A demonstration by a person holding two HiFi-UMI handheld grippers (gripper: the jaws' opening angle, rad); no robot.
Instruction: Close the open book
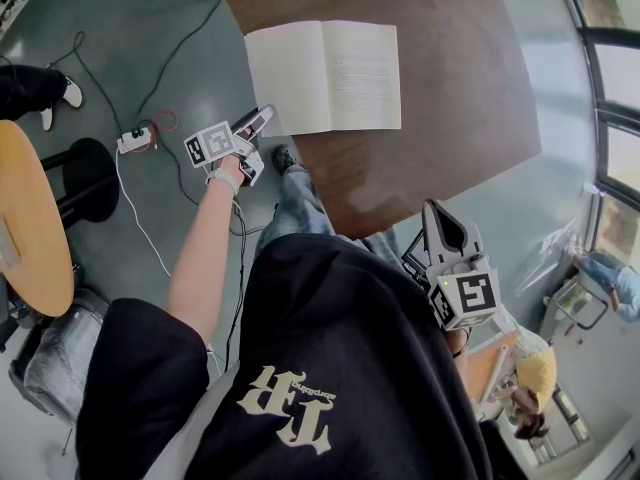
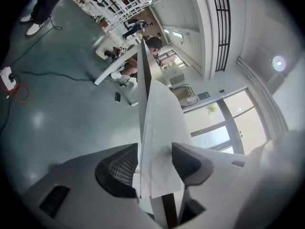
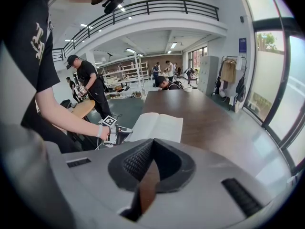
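Brown counter (image 1: 470,118) carries the open book (image 1: 325,76) at its near edge. Fingers of my left gripper (image 1: 258,121) stand spread around a page corner; those of my right gripper (image 1: 447,230), pressed together, hang well apart. I judge that sweeping without a pinch could crease or drop the pages

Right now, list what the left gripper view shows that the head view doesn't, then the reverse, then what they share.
Left gripper view only: the left jaws stand apart with the book's corner between them, its pages seen edge-on. Windows show beyond.

Head view only: the book lies open and flat on the table, both pages showing. The left gripper is at the book's near left corner. The right gripper hangs by the person's body, away from the book.

Both: the book, the floor and the power strip.
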